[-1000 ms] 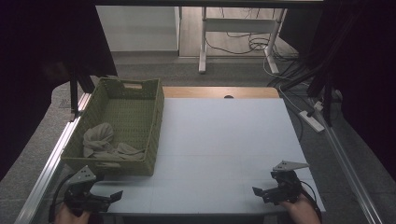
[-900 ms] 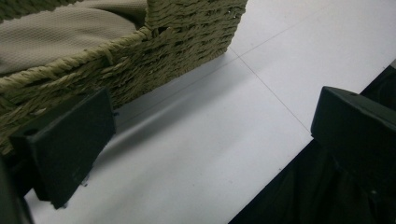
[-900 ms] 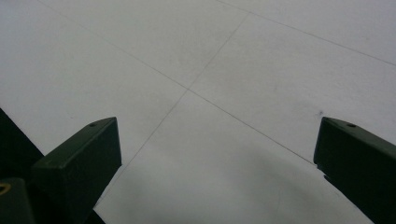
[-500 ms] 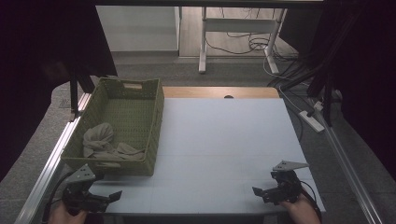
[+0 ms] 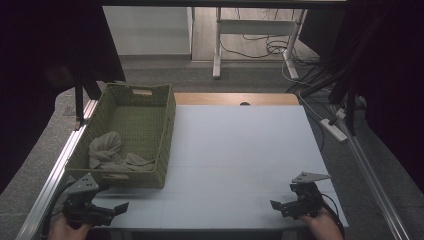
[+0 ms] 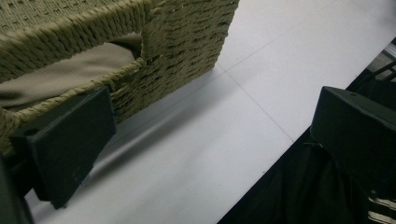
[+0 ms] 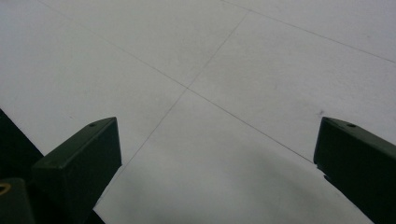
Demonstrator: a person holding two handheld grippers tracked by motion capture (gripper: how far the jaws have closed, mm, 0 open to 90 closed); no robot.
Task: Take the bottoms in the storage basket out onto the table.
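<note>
- The left gripper (image 5: 107, 211) rests at the near left corner of the desk (image 5: 240, 150), just in front of the basket (image 5: 165, 125). Its fingers (image 6: 70, 140) are spread wide and hold nothing.
- The right gripper (image 5: 282, 206) rests at the near right corner, well apart from the basket. Its fingers (image 7: 79, 163) are also spread wide, with only bare desk between them.
- The basket is woven and green, and stands along the left side of the desk. In the left gripper view, its near wall has a handle slot, and the cloth (image 6: 56, 74) shows through it.
- The cloth (image 5: 107, 152) lies crumpled in the near part of the basket, against the near wall. The far part of the basket is bare.
- I judge that the cloth is light, soft and limp. It will sag and unfold when lifted, and it is not fragile or slippery.
- A good place to take hold is the raised bunch at its left, where the folds stand up. The fingers can pinch a thick fold there from above.
- The basket looks light too, so it may slide or tip if the cloth catches on the weave. The right gripper could steady the rim.
</note>
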